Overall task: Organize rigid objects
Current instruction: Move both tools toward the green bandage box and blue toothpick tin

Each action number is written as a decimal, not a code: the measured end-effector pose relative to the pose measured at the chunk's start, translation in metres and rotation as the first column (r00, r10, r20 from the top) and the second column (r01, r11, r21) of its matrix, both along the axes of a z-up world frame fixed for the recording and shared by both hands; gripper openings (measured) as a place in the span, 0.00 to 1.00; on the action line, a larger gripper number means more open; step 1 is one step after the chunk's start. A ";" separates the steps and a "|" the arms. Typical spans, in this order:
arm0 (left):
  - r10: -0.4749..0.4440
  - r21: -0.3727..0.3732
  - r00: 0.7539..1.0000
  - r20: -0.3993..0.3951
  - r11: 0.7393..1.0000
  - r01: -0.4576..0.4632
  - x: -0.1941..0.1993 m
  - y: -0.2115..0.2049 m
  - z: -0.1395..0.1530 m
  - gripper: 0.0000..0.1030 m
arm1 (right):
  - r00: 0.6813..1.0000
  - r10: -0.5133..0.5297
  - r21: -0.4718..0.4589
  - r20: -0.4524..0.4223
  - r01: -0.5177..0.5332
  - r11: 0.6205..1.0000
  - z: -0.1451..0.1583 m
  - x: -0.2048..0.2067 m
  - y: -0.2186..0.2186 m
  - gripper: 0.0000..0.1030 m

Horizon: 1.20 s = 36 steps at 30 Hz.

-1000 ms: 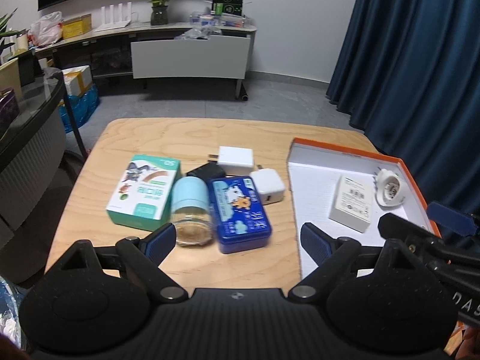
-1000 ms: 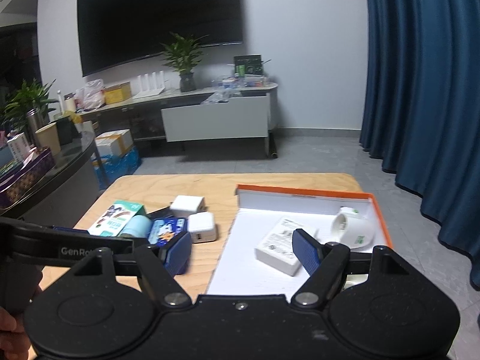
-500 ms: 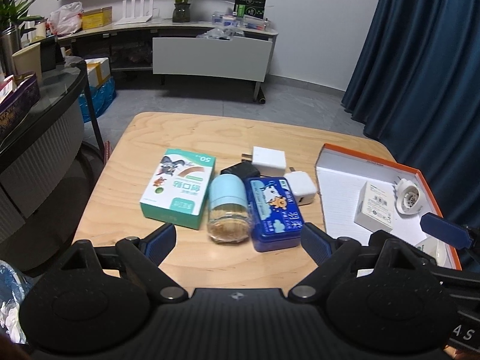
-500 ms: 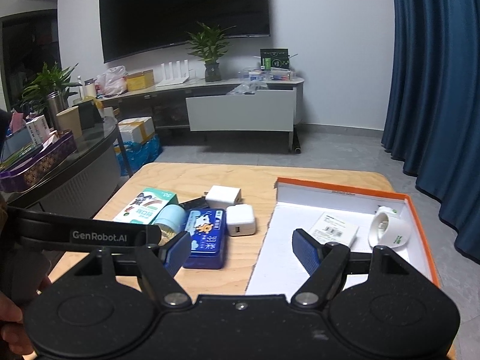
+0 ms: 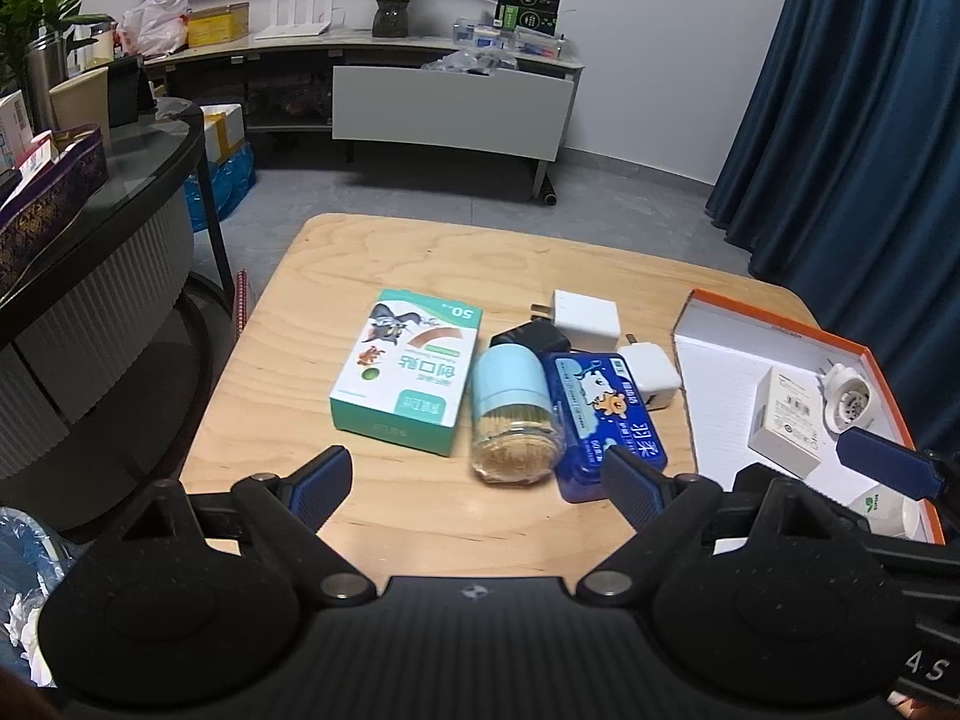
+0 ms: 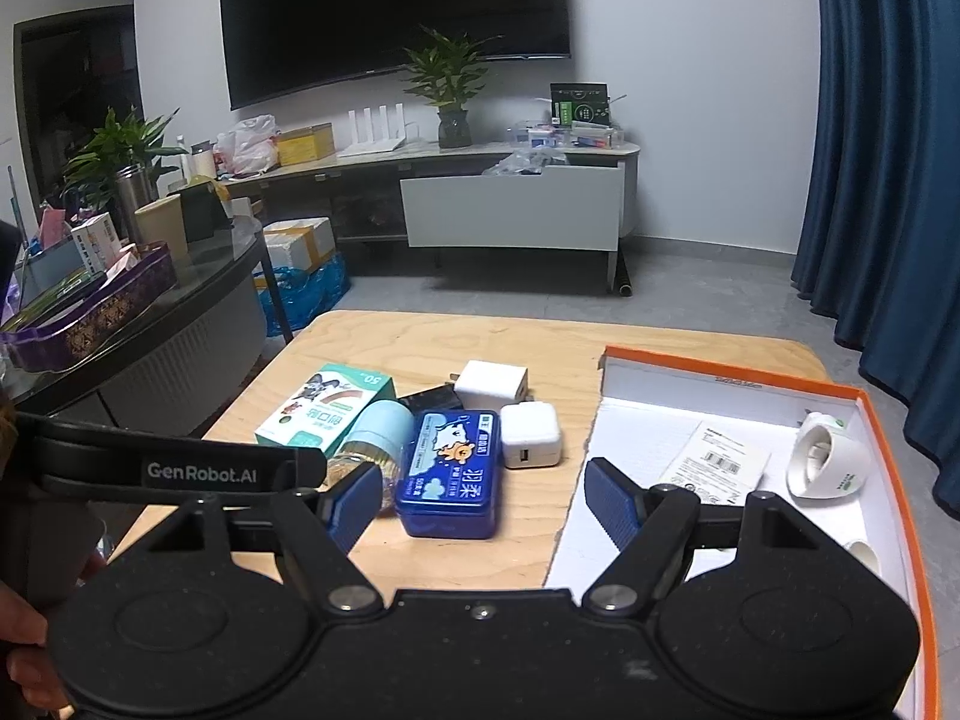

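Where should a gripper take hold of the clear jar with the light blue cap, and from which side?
Grip the clear jar with the light blue cap across its round body, coming from above. It lies on its side between the green-and-white carton and the blue rectangular tin, so the gaps beside it look tight.

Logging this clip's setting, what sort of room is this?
Most likely a home living room: a wall-mounted TV over a low media console, potted plants, and a small wooden table.
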<state>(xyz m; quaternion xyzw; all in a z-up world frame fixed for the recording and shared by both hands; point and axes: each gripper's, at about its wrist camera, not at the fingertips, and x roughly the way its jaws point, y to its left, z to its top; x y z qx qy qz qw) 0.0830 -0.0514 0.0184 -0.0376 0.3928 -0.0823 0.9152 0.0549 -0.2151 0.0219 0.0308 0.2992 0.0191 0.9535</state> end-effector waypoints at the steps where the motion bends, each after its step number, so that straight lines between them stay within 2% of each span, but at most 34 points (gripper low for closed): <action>1: 0.003 -0.001 1.000 -0.001 1.000 -0.003 0.001 0.001 -0.001 0.90 | 1.000 0.003 -0.001 -0.002 -0.003 1.000 -0.001 0.001 0.001 0.85; 25: 0.030 0.003 0.999 -0.016 1.000 -0.030 0.021 0.021 -0.013 0.91 | 0.998 0.039 0.012 -0.041 -0.039 0.999 -0.017 0.028 0.019 0.85; 32: 0.042 0.030 0.998 -0.037 0.999 -0.041 0.045 0.028 -0.028 0.93 | 0.998 0.028 0.026 -0.058 -0.027 0.999 -0.025 0.033 0.013 0.85; 36: 0.011 0.060 0.999 -0.046 0.998 -0.009 0.063 0.028 -0.038 0.93 | 0.998 0.018 0.034 -0.061 -0.016 0.999 -0.027 0.035 0.007 0.85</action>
